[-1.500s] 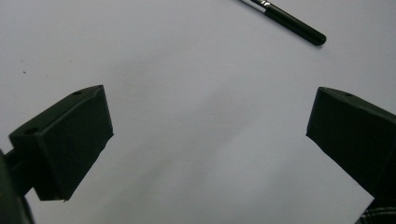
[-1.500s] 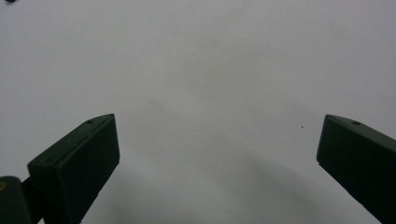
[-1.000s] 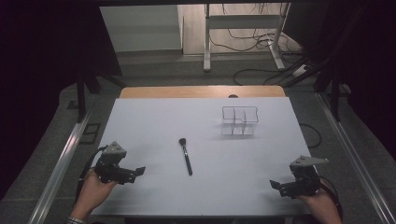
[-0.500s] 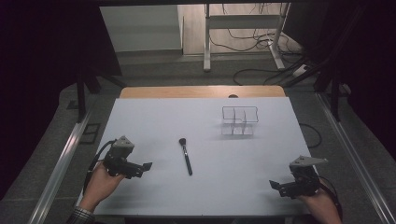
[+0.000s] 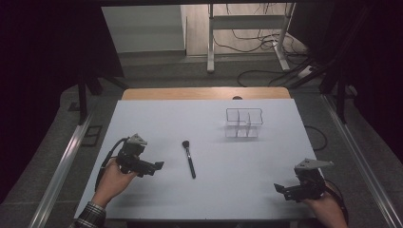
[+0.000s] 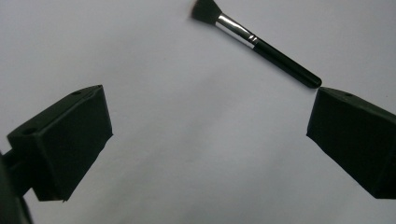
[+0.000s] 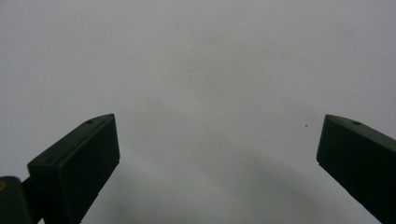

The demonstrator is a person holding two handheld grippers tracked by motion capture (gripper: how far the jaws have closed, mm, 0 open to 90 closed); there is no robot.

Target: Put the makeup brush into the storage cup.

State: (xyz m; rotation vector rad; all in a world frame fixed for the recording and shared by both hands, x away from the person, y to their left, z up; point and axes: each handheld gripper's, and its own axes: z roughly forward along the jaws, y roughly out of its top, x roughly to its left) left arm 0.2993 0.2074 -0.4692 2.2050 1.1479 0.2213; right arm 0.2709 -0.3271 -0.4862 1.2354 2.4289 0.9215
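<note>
While the person stood at the near edge, the high view showed a white table [image 5: 204,123] with a clear divided organizer [image 5: 244,123] toward its far right; its compartments looked bare, though the walls were too faint to be sure. A makeup brush [image 5: 188,158] lay flat near the middle, bristles pointing away from the person, well apart from the organizer. The left gripper [image 5: 154,166] hovered just left of the brush, aimed toward it, while the right gripper [image 5: 280,190] sat at the near right corner, far from everything.

From the left gripper view, the brush [image 6: 254,43] lay at a slant beyond the jaws, its black bristles, silver ferrule and black handle plain to see, detail the overhead camera blurred. The handle's end came close to one jaw's tip, and the left gripper [image 6: 208,123] stood spread wide, grasping nothing.

From the right gripper view, the right gripper [image 7: 217,140] was likewise spread wide over bare white tabletop, holding nothing.
</note>
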